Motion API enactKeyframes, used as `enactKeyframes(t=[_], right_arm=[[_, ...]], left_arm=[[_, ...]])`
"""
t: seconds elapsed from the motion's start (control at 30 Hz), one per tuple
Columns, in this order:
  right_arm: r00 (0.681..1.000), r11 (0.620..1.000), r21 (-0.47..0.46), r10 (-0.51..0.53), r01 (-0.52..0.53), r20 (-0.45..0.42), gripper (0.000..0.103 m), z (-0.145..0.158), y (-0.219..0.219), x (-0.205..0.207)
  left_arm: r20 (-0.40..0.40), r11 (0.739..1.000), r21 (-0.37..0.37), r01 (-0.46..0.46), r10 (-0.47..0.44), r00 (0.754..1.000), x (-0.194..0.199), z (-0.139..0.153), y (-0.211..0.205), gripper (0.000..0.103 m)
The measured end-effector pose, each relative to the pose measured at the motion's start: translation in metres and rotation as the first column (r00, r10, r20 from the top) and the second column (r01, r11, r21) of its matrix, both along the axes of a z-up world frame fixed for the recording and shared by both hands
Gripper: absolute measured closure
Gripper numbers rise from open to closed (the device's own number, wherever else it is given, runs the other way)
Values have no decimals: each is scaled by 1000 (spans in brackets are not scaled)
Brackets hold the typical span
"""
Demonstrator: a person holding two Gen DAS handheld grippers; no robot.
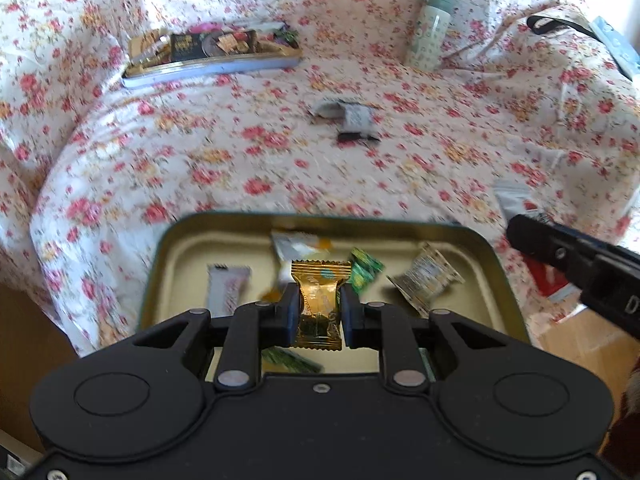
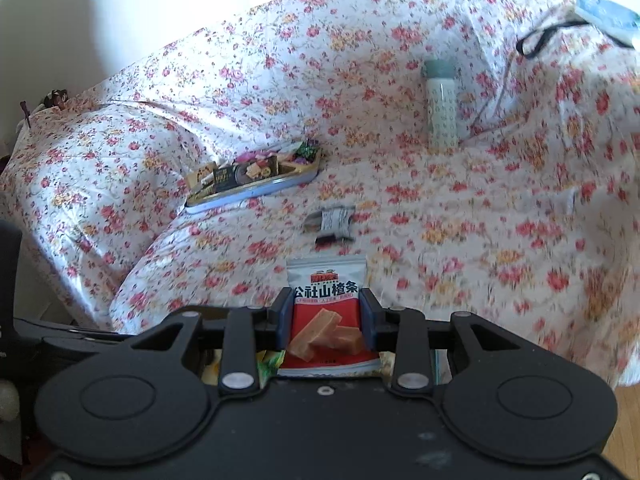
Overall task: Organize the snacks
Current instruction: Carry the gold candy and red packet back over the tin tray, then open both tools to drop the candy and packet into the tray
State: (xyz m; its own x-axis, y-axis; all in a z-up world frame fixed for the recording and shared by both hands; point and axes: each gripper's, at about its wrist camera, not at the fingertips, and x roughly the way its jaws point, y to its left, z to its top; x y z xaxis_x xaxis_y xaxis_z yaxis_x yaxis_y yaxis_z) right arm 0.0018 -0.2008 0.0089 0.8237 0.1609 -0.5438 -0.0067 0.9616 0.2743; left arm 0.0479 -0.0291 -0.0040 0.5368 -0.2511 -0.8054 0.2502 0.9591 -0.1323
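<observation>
My left gripper [image 1: 319, 304] is shut on a gold-wrapped candy [image 1: 319, 300], held over an open green tin [image 1: 176, 248] with a cream inside. Several wrapped snacks lie in the tin, among them a white bar [image 1: 226, 288] and a green sachet [image 1: 365, 272]. My right gripper [image 2: 326, 316] is shut on a red and white hawthorn snack packet [image 2: 326, 300]; in the left wrist view it [image 1: 516, 230] shows at the right beside the tin. A small grey and black pair of wrappers [image 1: 352, 118] [image 2: 330, 222] lies loose on the floral cloth.
A flat blue tin [image 1: 208, 68] [image 2: 248, 194] filled with snacks sits at the far left of the cloth. A pale green bottle [image 1: 430, 30] [image 2: 442, 106] stands at the back right. A black strap [image 1: 556, 26] and a blue pack [image 2: 604, 14] lie far right. Wooden floor shows below.
</observation>
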Motion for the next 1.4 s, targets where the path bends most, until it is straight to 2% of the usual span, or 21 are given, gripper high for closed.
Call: enactKeyframes(t=[0.33, 0.63, 0.7, 0.83, 1.0, 1.07, 1.4], right_arm=[[999, 999, 28, -16, 17, -30, 67, 1, -1, -25], [1000, 999, -49, -17, 16, -26, 66, -2, 6, -38], [999, 998, -58, -17, 15, -34, 66, -5, 5, -38], [999, 998, -54, -18, 15, -46, 66, -7, 3, -40], [999, 998, -61, -20, 17, -46, 66, -7, 3, -41], [999, 998, -60, -18, 15, -47, 66, -7, 3, -41], [998, 998, -57, 0, -3, -68, 65, -10, 7, -41]], left_arm=[[-39, 1000, -23, 16, -17, 999, -27, -7, -8, 75], [-13, 1000, 16, -7, 7, 1000, -37, -8, -9, 74], [-15, 1000, 15, -13, 13, 1000, -37, -8, -8, 72], [-12, 999, 20, -30, 31, 999, -38, -9, -7, 58], [10, 998, 42, -45, 44, 999, -43, -7, -6, 54], [17, 998, 45, -48, 47, 999, -44, -7, -6, 46], [41, 993, 65, -94, 91, 995, -44, -5, -1, 43]])
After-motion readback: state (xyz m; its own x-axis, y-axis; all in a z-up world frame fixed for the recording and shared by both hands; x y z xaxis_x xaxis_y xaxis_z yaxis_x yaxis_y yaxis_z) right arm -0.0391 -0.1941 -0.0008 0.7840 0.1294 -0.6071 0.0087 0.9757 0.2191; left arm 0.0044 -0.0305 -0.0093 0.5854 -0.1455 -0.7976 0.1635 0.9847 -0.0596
